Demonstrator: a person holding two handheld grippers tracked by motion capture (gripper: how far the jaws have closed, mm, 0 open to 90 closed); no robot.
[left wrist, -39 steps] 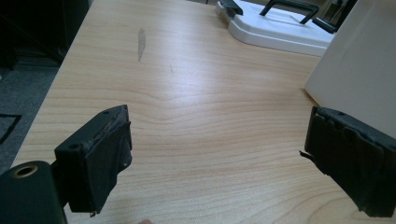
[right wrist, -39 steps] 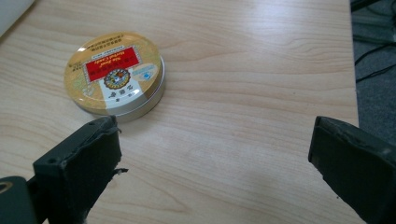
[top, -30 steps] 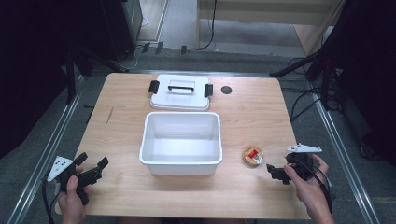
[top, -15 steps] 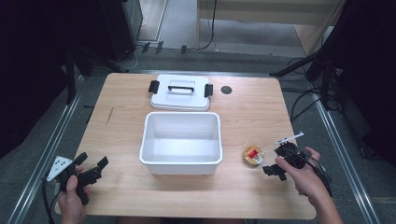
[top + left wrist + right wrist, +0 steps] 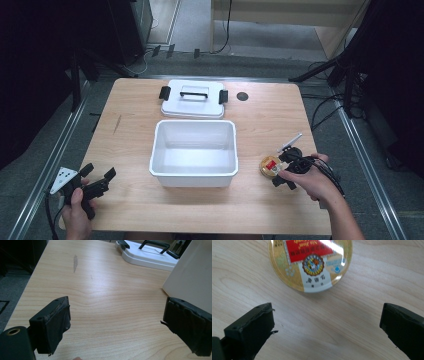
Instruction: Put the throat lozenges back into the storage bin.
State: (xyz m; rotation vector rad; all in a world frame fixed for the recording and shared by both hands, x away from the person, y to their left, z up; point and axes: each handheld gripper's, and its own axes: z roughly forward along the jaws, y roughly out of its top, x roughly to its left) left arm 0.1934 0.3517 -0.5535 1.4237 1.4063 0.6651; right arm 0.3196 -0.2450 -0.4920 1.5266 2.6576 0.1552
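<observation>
You had your right gripper low over the table, jaws spread wide and pointed at the small round tin, which lay flat on the wood just beside the white bin's right wall, near the front right of the tabletop. In the right gripper view that round tin, gold-rimmed with a red and white label, sat just ahead of the two black jaws and between their lines, but neither one touched it; bare wood showed between them and the tin. So, as I judged it, you were at the approach: nothing had been grasped or lifted. The bin stood empty in the middle of the table, and its lid lay apart behind it with the handle up, so the container was ready to receive something. Your left gripper rested at the front left corner, well apart from the work, its jaws also wide apart on nothing, with the bin's near corner off to one side in its view. What seemed left was nearly everything: closing on the tin, carrying it over the rim, setting it inside, and perhaps fitting the lid.
</observation>
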